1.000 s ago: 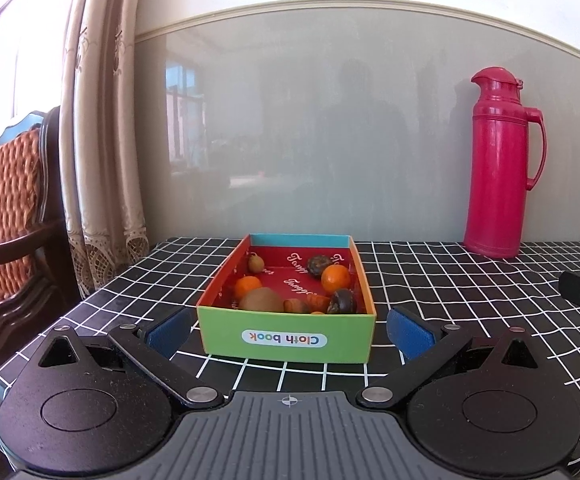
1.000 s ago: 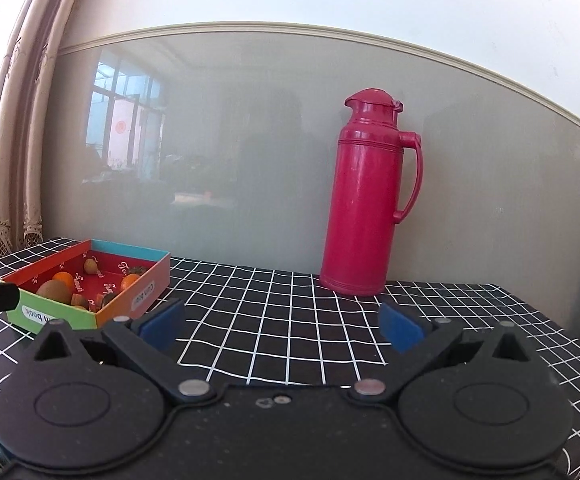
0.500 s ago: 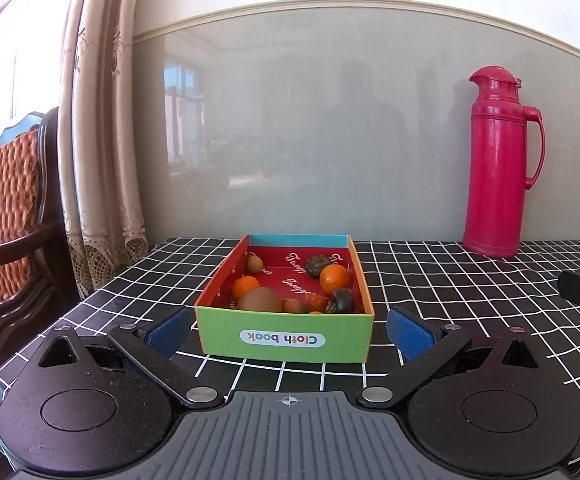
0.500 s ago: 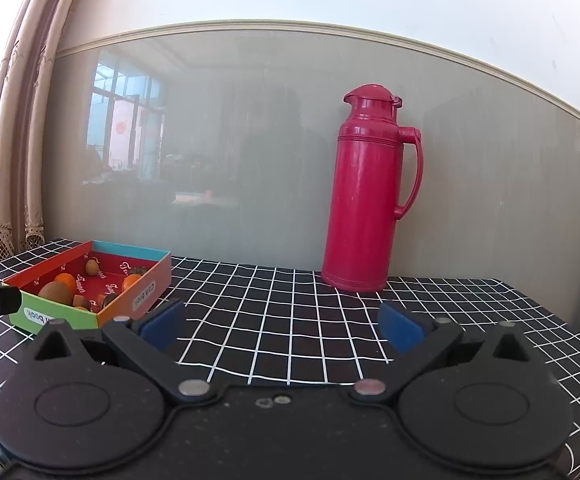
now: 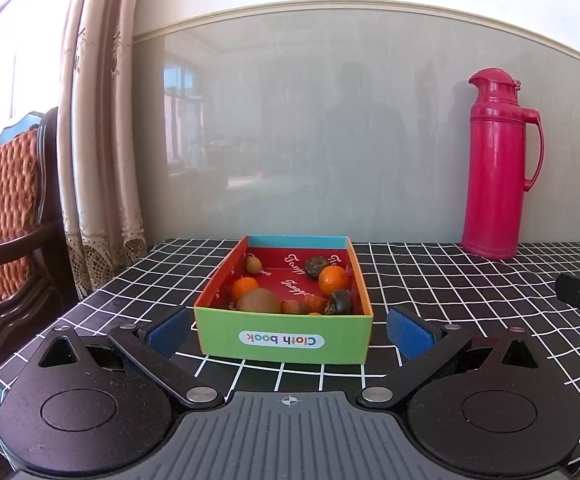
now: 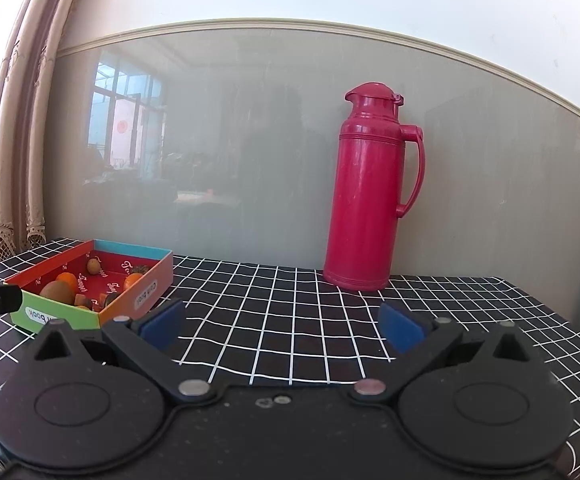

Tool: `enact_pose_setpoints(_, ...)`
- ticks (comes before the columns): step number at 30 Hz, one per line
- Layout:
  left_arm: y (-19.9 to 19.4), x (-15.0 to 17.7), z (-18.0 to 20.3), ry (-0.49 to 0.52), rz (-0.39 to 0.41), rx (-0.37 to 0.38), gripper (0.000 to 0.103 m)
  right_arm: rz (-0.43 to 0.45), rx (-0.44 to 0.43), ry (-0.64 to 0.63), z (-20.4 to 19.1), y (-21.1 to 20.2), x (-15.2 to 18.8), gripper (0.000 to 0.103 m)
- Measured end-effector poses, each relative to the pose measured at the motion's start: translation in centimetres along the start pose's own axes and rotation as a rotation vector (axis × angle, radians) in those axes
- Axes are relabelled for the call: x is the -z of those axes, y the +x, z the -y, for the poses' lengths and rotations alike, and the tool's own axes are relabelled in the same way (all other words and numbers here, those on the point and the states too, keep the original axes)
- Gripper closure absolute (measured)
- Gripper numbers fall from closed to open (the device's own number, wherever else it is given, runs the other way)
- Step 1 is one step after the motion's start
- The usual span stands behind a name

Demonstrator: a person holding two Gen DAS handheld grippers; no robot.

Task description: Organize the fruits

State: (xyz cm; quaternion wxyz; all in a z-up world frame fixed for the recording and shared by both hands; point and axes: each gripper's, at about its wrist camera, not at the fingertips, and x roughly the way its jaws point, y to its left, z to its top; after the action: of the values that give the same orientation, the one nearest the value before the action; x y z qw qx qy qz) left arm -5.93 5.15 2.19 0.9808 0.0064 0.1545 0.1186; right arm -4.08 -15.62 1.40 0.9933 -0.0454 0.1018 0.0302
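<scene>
A shallow cardboard box (image 5: 284, 340) with a green front marked "Cloth book" sits on the checked tablecloth. It holds several fruits: two oranges (image 5: 333, 279), a brown kiwi (image 5: 258, 301), dark round fruits (image 5: 340, 302) and a small longan (image 5: 253, 265). My left gripper (image 5: 288, 330) is open and empty, its blue pads on either side of the box front. My right gripper (image 6: 282, 322) is open and empty over bare cloth, with the box (image 6: 90, 286) to its left.
A tall red thermos (image 5: 498, 168) stands at the back right against the grey wall panel; it also shows in the right wrist view (image 6: 370, 188). A curtain (image 5: 98, 140) and a wooden chair (image 5: 6, 208) are at the left, past the table edge.
Both grippers stay open and empty. The views have shifted only slightly, with the box a little lower in the left wrist view.
</scene>
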Motion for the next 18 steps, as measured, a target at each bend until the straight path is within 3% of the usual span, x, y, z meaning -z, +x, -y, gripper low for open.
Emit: enact_pose_setpoints(18, -0.03, -0.09, 0.06, 0.003, 0.0, 0.006, 0.0, -0.001, -0.001, 0.003, 0.07, 0.04, -0.01, 0.0)
